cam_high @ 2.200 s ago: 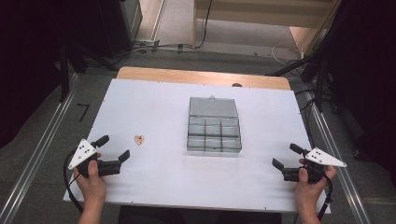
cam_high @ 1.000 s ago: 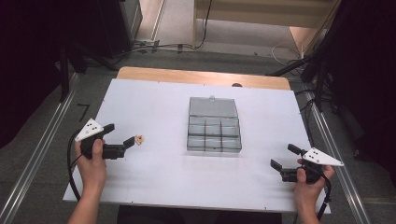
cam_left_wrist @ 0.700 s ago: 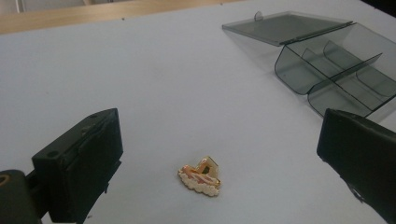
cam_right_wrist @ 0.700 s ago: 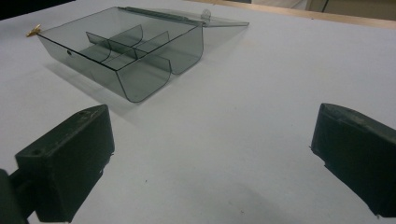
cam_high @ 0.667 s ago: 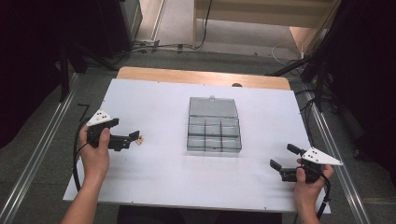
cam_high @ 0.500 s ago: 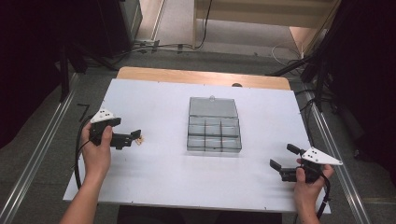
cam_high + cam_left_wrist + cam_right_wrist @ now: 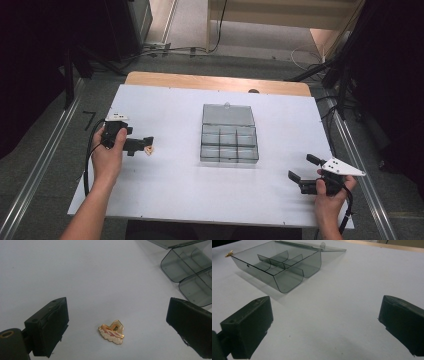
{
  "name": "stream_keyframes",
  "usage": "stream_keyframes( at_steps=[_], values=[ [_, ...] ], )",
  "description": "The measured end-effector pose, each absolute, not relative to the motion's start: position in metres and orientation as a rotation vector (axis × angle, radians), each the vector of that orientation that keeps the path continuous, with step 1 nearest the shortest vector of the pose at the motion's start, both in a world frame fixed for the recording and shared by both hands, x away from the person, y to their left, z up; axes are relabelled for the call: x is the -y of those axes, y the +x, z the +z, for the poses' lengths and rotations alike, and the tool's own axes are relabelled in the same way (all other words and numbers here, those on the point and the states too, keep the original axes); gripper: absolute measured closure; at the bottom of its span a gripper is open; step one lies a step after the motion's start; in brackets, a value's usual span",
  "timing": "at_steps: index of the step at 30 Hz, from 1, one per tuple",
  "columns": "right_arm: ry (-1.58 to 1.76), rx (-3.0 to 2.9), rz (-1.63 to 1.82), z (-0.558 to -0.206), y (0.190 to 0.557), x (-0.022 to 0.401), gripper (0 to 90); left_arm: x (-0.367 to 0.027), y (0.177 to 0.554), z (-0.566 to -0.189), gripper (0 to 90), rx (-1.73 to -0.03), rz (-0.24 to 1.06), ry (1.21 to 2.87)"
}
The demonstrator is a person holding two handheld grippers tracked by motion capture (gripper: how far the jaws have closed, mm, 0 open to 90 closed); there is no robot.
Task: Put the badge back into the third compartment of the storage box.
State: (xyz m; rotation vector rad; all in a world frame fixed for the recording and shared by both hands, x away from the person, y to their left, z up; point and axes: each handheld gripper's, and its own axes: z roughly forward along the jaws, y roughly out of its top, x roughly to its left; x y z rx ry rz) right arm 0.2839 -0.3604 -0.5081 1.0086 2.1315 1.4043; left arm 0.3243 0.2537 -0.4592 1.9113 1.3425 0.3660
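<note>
Left gripper: jaws spread wide, grasping nothing; a small gold pin lies flat on the white table between them, nearer the left jaw, touching neither. Its long scalloped edge runs obliquely across the gap, its angular end pointing away from the jaws. Beyond the right jaw stands a smoky compartment box, lid open. Right gripper: jaws likewise released, bare table between; the box lies ahead, off the left jaw.

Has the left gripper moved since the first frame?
Yes. In the high view the left gripper has gone up-table and right toward the gold pin, closer to the compartment box, which stays put.
</note>
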Motion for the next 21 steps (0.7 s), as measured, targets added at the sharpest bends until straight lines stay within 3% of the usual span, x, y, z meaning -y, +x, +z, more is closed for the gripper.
stream_keyframes(
  at_steps=[10, 14, 18, 21],
  values=[
    [1.015, -2.140, 1.390, -0.509, 0.285, 0.359, 0.0, -0.255, 0.339, -0.473, 9.4, -1.484, 0.258, 1.976],
    [1.014, -2.143, 1.383, -0.509, 0.285, 0.359, 0.0, -0.252, 0.338, -0.475, 17.6, -1.520, 0.246, 1.986],
    [1.016, -2.147, 1.378, -0.509, 0.285, 0.358, 0.0, -0.252, 0.338, -0.476, 34.2, -1.533, 0.244, 1.990],
    [1.021, -2.151, 1.371, -0.509, 0.286, 0.358, 0.0, -0.249, 0.339, -0.477, 40.4, -1.536, 0.236, 2.006]
  ],
)
